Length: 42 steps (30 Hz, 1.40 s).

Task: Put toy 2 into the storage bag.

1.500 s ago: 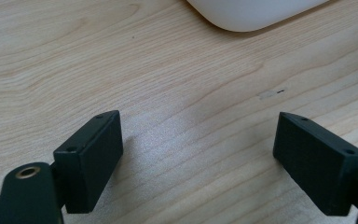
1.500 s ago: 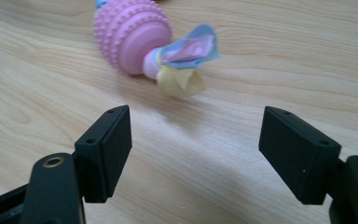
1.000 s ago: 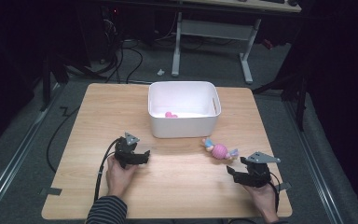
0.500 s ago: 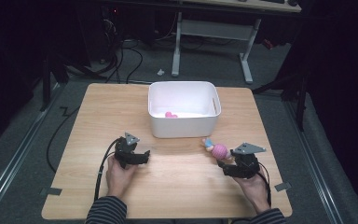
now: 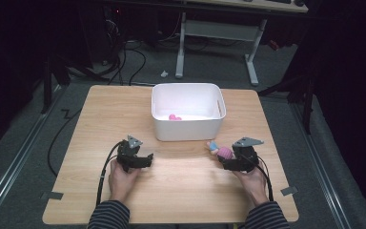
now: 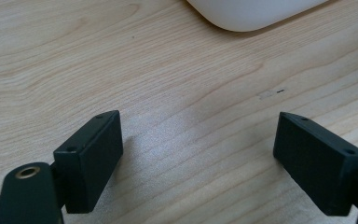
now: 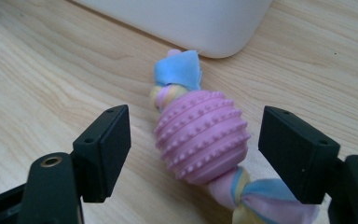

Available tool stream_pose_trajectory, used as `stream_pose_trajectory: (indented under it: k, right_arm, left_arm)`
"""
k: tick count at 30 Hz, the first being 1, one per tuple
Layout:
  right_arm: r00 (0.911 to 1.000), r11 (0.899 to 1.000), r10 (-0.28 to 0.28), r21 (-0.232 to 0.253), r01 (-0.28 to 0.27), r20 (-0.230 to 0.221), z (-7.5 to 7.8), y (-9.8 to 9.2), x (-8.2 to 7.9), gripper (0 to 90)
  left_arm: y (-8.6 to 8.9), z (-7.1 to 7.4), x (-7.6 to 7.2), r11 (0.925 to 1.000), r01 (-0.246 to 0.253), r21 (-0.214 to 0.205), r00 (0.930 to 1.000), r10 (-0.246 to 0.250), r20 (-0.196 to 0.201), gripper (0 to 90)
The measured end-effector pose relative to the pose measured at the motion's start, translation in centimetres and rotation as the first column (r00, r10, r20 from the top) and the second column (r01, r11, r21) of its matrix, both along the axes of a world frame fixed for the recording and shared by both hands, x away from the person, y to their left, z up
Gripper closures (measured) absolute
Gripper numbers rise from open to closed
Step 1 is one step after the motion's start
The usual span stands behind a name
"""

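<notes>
table [image 5: 181, 191]: matt wood grain | toy [image 7: 200, 137]: ribbed rubber, cloth knots

The high view looked forward and down from above the person's side, taking in the whole tabletop [image 5: 181, 200] from afar. Each gripper view sat low and close over the wood, facing the white bin [image 5: 188, 114], whose near wall [image 6: 251, 11] [image 7: 191, 23] appeared in both gripper views and in the high view.
</notes>
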State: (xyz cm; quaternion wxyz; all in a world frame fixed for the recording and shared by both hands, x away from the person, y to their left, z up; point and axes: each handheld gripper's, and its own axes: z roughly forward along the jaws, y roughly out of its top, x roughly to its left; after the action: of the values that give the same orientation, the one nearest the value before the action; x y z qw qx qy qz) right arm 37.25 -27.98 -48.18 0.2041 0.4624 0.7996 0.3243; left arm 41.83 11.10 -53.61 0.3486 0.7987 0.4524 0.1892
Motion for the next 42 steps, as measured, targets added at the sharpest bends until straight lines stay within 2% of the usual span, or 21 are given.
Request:
stream_pose_trajectory:
  k: [4,10,15,21,23,28,32,37,42]
  right_arm:
    - [1.0,1.0,-0.009,-0.003,0.009,-0.003,-0.2,0.1,0.7,24.0]
    - [0.9993,1.0,-0.003,-0.019,0.002,-0.038,-1.1,0.2,1.4,23.3]
    - [0.9986,1.0,0.01,-0.008,-0.01,-0.052,-1.7,0.3,1.7,24.3]
    - [0.9976,1.0,0.0,-0.024,-0.001,-0.069,-2.0,0.3,1.9,28.7]
    - [0.9977,0.999,-0.01,-0.042,0.007,-0.066,-2.1,0.3,1.9,31.6]
    - [0.9981,0.999,-0.003,-0.049,0.0,-0.061,-2.0,0.3,1.8,32.1]
    - [0.9992,0.997,-0.002,-0.073,-0.001,-0.039,-1.9,0.4,1.3,32.4]
    - [0.9994,0.999,-0.007,-0.036,0.006,-0.035,-1.1,0.0,0.7,32.5]
    - [0.9992,1.0,0.017,0.017,-0.016,-0.037,-0.3,-0.5,0.3,32.6]
  left_arm:
    - [0.0,0.0,0.0,1.0,0.0,0.0,1.0,0.0,0.0,15.9]
    - [0.0,0.0,0.0,1.0,-0.002,-0.002,1.0,0.002,0.001,15.9]
    - [0.0,0.0,0.0,1.0,-0.002,-0.001,1.0,0.002,0.001,15.9]
    - [0.0,0.0,0.0,1.0,-0.002,-0.003,1.0,0.002,0.001,16.1]
    - [0.0,0.0,0.0,1.0,-0.001,-0.002,1.0,0.001,0.001,16.1]
    - [0.0,0.0,0.0,1.0,-0.002,-0.001,1.0,0.002,0.002,16.2]
    - [0.0,0.0,0.0,1.0,-0.001,-0.001,1.0,0.001,0.003,16.6]
    - [0.0,0.0,0.0,1.0,-0.001,0.0,1.0,0.001,0.004,16.9]
    - [0.0,0.0,-0.1,1.0,-0.002,0.0,1.0,0.002,0.005,17.4]
